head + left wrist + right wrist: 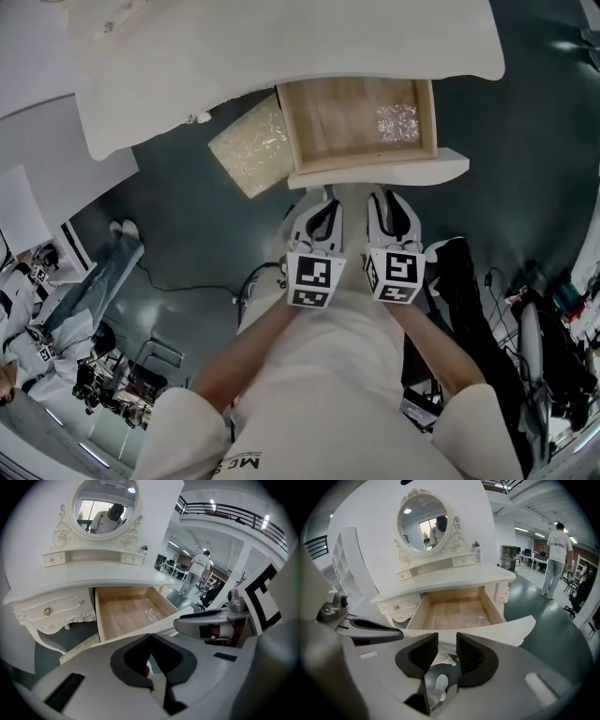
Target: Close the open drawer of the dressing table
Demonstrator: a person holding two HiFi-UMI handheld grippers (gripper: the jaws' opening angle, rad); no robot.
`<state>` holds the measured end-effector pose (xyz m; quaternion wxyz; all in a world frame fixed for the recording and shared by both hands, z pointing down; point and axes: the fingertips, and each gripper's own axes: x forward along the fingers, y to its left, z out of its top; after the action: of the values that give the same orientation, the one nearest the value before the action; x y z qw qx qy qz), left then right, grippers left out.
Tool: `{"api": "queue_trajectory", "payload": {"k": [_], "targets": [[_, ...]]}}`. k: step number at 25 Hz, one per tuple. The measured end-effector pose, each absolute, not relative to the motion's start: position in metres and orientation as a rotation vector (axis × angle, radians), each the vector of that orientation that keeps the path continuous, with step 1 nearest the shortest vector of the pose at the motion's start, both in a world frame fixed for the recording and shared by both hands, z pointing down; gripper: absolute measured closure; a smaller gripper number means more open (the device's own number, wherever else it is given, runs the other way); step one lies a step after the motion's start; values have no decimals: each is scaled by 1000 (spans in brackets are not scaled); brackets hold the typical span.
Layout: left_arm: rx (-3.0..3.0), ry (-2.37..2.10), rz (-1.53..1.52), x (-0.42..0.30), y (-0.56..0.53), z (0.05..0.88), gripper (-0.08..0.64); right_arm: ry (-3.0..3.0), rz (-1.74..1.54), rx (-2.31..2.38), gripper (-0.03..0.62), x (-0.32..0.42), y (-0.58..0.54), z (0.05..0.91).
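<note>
While a person stands facing it, a white dressing table with an oval mirror fills the scene. Its wooden drawer is pulled well out from under the tabletop, with the white drawer front toward the person. Both tongs are just beside that drawer front, side by side and pointing down toward it. Whether they touch it cannot be told. The left tongs have their jaws pressed together and hold nothing. The right tongs have their jaws apart with nothing between them. Inside the drawer, near its right side wall, lies a small crumpled piece of clear wrap.
</note>
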<state>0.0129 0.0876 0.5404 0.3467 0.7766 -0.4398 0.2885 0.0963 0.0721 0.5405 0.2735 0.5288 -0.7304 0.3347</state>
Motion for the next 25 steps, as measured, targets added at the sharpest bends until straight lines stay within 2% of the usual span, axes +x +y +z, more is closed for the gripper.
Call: {"api": "queue_trajectory", "payload": {"k": [25], "targets": [[1970,-1135,755,10,88,588,551,-1841,917,1394,482,113,77,607]]}}
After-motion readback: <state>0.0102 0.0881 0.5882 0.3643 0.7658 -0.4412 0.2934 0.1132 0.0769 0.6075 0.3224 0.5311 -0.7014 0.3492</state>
